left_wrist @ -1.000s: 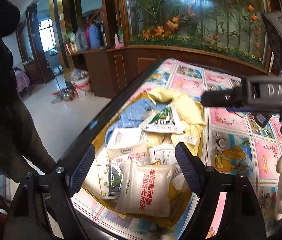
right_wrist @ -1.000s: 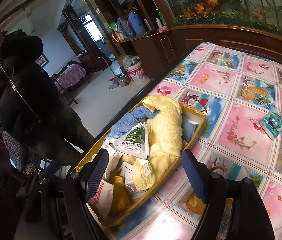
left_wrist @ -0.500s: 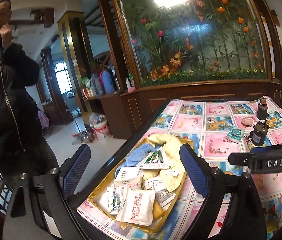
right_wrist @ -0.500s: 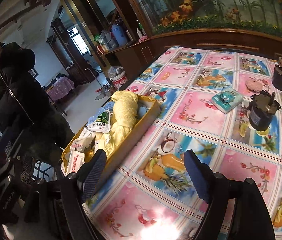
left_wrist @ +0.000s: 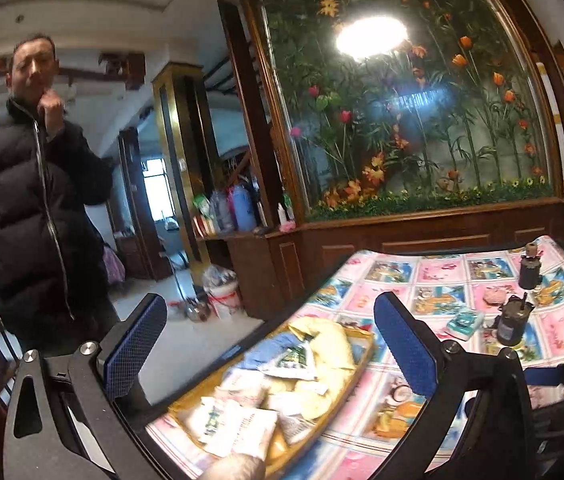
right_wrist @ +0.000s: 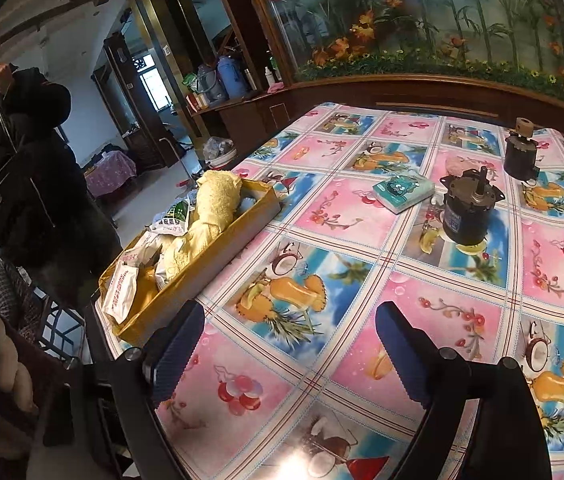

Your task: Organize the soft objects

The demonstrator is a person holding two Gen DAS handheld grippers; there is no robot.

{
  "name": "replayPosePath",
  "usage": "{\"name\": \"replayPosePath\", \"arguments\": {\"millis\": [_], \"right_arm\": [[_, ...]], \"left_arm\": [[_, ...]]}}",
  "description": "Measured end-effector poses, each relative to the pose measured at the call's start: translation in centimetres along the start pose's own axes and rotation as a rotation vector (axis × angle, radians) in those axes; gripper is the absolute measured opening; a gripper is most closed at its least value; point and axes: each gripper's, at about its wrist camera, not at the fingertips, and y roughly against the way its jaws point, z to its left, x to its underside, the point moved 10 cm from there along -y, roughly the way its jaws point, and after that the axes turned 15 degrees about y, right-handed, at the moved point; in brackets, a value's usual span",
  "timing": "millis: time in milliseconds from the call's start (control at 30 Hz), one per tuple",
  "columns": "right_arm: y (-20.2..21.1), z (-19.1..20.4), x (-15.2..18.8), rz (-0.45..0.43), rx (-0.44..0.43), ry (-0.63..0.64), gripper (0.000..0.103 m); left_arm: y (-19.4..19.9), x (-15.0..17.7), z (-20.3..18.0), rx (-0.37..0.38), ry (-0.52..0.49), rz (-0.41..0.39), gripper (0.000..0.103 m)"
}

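Both grippers have drawn back and tilted up from the tray since the earlier frames: the left view, which looked straight down into the tray, now takes in the room above it, and the right view now covers most of the bench.

Left gripper (left_wrist: pixel 270 344): fingers spread, nothing between them, held above the near left corner of the bench. Right gripper (right_wrist: pixel 289 352): fingers spread, empty, over the near edge of the bench (right_wrist: pixel 361 208).

Tray (right_wrist: pixel 218 256): yellow, shallow, rectangular, set along the left edge of the bench, its near end at the near left corner. It holds the soft objects in a loose heap:
- yellow towel (right_wrist: pixel 214 204), crumpled, piled highest at the far end and rising above the rim;
- blue cloth (left_wrist: pixel 270 354), beneath the towel on the left side;
- green-and-white packet (right_wrist: pixel 174 218), leaning against the towel;
- white packet (right_wrist: pixel 122 292) with red print, at the near end, overhanging the rim.

Outside the tray, toward the far right of the bench: a teal tissue pack (right_wrist: pixel 401 192), a pink item (right_wrist: pixel 457 166) just behind it, and two black motors, one (right_wrist: pixel 467 212) near the pack and one (right_wrist: pixel 521 152) by the far edge.

Limits of view: the tray contents are motion-blurred in the left view, and print on the packets is unreadable. The right side of the bench is cut off by the right gripper body there. A rounded blurred object (left_wrist: pixel 238 468) intrudes at the bottom edge; it cannot be identified. A person (left_wrist: pixel 38 200) in a dark jacket stands beyond the left edge.
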Motion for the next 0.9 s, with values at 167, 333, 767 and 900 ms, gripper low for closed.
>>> {"name": "replayPosePath", "arguments": {"millis": [167, 333, 767, 900], "right_arm": [[-0.2, 1.6, 1.1, 0.012, -0.008, 0.045, 0.089], [-1.1, 4.3, 1.8, 0.037, 0.0, 0.134, 0.091], [-3.7, 8.3, 2.1, 0.084, 0.004, 0.232, 0.091], [-4.5, 8.8, 2.1, 0.1, 0.009, 0.239, 0.091]], "left_arm": [[-2.3, 2.1, -1.0, 0.017, 0.0, 0.173, 0.103], [-3.2, 4.1, -0.8, 0.019, 0.023, 0.265, 0.103], [-5.3, 7.3, 2.4, -0.038, 0.053, 0.344, 0.103], [-6.0, 8.1, 3.4, -0.058, 0.061, 0.361, 0.103]]}}
